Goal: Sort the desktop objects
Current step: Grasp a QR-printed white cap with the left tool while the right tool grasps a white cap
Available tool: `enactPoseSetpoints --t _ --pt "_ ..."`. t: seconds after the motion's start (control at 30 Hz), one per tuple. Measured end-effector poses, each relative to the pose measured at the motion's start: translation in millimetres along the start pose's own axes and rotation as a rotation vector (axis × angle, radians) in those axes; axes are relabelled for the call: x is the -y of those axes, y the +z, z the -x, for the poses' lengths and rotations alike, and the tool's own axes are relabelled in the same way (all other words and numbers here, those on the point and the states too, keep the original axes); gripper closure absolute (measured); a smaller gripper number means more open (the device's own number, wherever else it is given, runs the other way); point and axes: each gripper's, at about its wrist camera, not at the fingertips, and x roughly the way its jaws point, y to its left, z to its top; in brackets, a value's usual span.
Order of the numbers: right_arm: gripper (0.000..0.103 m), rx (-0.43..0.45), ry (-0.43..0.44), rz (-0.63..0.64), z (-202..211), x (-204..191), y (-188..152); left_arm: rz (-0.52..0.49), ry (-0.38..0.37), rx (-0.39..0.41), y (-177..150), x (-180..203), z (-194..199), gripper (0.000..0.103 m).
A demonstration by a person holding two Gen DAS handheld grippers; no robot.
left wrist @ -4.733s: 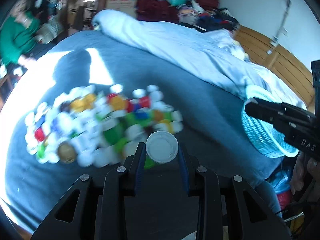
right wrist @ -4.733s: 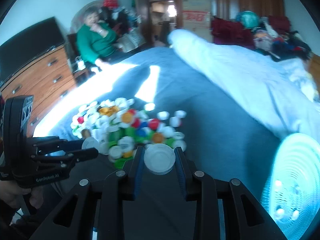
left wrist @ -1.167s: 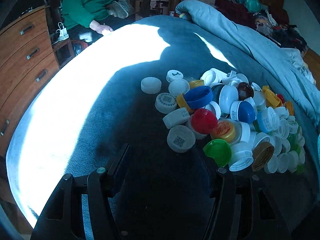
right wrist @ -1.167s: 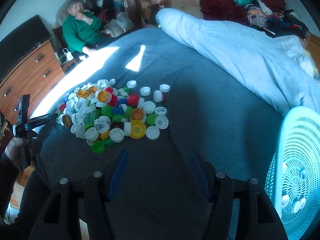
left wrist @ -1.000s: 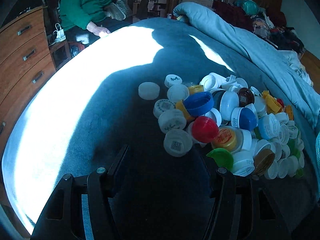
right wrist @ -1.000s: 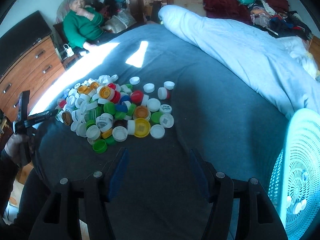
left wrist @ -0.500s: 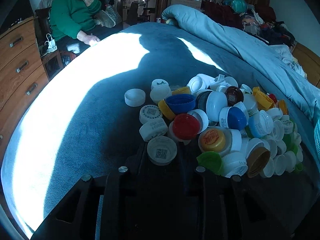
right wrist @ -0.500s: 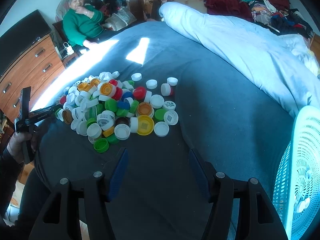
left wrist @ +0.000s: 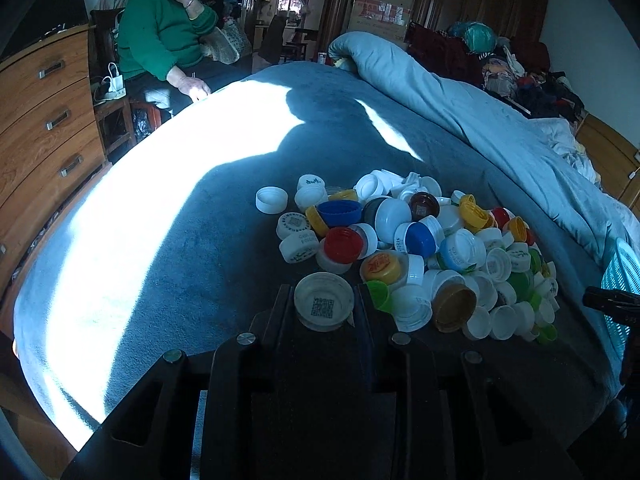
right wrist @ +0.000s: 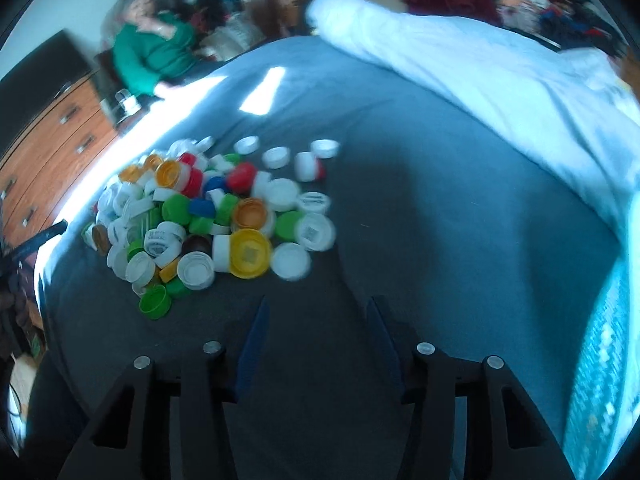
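Left gripper [left wrist: 324, 306] has its jaws narrow, clamped on a white bottle cap [left wrist: 324, 307] w/ a QR code printed inside; cap sits open side up between the two fingers, pads pressing its rim on both sides, just at the near-left edge of the pile of bottle caps [left wrist: 420, 248]. Pile is mixed: white mostly, plus a blue cap [left wrist: 339, 213], a red cap [left wrist: 343, 244], an orange cap [left wrist: 381, 266], a brown-gold cap [left wrist: 454, 312], some green and yellow ones, all lying on the grey-blue bed cover [left wrist: 224, 240]. Right gripper [right wrist: 316, 320] hangs above the bed cover w/ jaws about half apart and closing, nothing between them; blue pads [right wrist: 256, 328] show on the inner faces. Just ahead of it, not touching, is a white cap [right wrist: 291, 261], next to a yellow cap [right wrist: 250, 253] at the near-right end of the pile; right view is motion-blurred. Turquoise perforated basket [right wrist: 608, 344] stands at the right edge of the bed, well apart from the pile. Rolled light-blue duvet [left wrist: 460, 108] runs along the far side. A person in a green sweater [left wrist: 160, 36] sits by a wooden dresser [left wrist: 48, 120] beyond the bed.
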Motion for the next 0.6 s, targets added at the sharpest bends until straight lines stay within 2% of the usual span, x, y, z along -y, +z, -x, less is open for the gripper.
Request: enactPoseSetpoints --t 0.13,0.3,0.33,0.37,0.4,0.43,0.6 --pt "0.048 -0.043 0.013 0.032 -38.7 -2.0 9.0 -0.012 -0.015 -0.016 -1.1 9.8 -5.5 0.078" --pt "0.048 -0.053 0.025 0.055 -61.1 -7.9 18.6 -0.021 -0.028 -0.029 -1.0 19.7 -7.3 0.078" --pt "0.049 -0.060 0.022 0.060 -66.0 -9.8 19.6 -0.020 -0.031 -0.032 -0.2 20.6 -7.2 0.078" --pt "0.055 -0.061 0.020 0.062 -68.1 -10.9 19.9 -0.020 -0.032 -0.033 0.1 22.5 -6.6 0.078" --pt "0.059 -0.061 0.019 0.063 -68.5 -11.4 20.3 -0.021 -0.032 -0.032 1.1 25.4 -5.1 0.078" --pt "0.071 -0.065 0.015 0.054 -65.6 -11.3 20.6 -0.021 -0.034 -0.031 1.6 27.6 -2.4 0.078" --pt "0.071 -0.022 0.016 0.022 -28.7 -16.0 11.7 -0.050 -0.067 -0.015 6.3 52.1 16.7 0.078"
